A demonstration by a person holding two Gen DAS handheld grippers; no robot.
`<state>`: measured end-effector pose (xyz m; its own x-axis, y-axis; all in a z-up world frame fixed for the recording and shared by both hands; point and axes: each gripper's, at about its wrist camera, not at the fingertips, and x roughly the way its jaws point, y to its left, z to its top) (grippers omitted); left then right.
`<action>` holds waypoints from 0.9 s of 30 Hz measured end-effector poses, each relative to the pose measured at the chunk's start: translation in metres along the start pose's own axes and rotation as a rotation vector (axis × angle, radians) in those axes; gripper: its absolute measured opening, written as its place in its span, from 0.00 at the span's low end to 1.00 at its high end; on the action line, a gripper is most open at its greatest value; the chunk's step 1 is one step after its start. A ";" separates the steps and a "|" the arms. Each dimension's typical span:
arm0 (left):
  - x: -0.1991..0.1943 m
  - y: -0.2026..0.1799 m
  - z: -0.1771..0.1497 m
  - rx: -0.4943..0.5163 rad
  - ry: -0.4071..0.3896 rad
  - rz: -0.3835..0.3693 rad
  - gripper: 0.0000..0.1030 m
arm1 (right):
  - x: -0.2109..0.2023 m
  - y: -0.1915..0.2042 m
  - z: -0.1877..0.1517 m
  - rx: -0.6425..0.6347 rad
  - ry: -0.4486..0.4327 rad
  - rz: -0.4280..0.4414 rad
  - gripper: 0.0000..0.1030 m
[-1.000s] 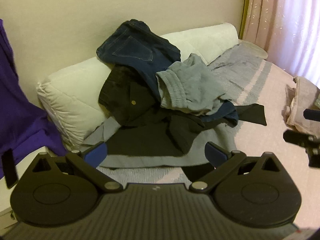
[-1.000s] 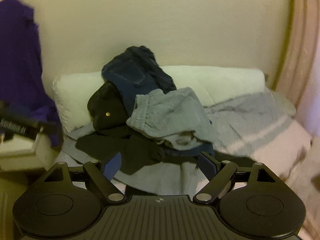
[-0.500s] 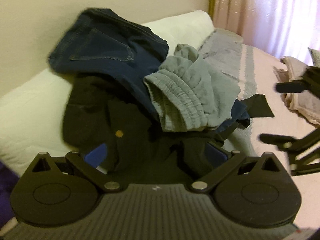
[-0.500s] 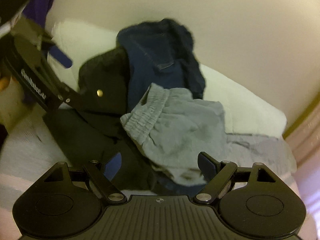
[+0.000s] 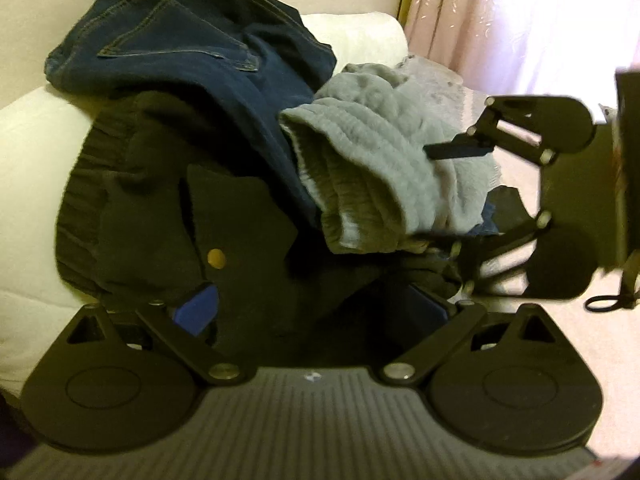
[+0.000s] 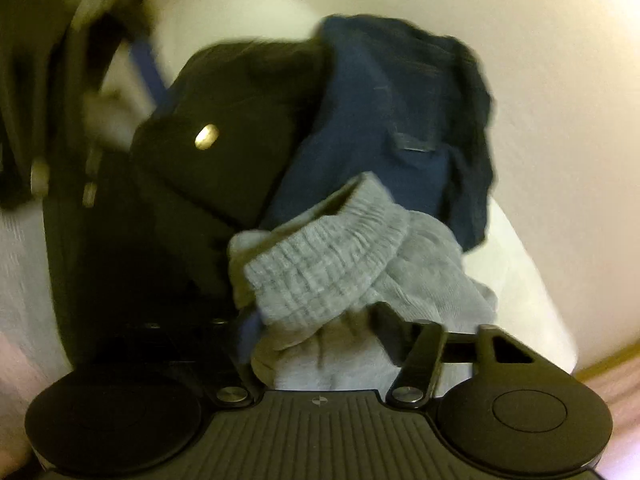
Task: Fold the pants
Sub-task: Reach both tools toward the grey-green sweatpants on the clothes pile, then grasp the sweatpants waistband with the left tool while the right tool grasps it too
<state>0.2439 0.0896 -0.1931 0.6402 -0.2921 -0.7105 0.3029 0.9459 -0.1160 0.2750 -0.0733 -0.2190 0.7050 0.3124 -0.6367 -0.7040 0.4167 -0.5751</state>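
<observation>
Both tools have closed in on the pile within a second: the left gripper (image 5: 312,308), jaws spread, now noses against the black pants (image 5: 160,216), while the right gripper (image 6: 316,336) straddles the grey sweatpants (image 6: 332,264), wide apart, nothing pinched yet; picking looks imminent.

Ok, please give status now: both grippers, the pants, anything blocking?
Left gripper open over black pants. Right gripper open around grey pants. Nothing folded. Jeans on the same pile.

The right claw (image 6: 320,344), jaws apart, straddles the grey sweatpants (image 6: 340,268) lying against black trousers (image 6: 224,184) and jeans (image 6: 384,120).
</observation>
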 end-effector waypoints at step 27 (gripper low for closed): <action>0.031 -0.047 0.043 -0.043 -0.134 -0.094 0.31 | -0.133 -0.158 -0.002 0.540 -0.146 -0.190 0.18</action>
<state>0.2800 0.0300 -0.1801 0.6997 -0.3926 -0.5969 0.3367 0.9181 -0.2092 0.2923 -0.1820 -0.0448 0.8461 0.2877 -0.4487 -0.4476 0.8406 -0.3050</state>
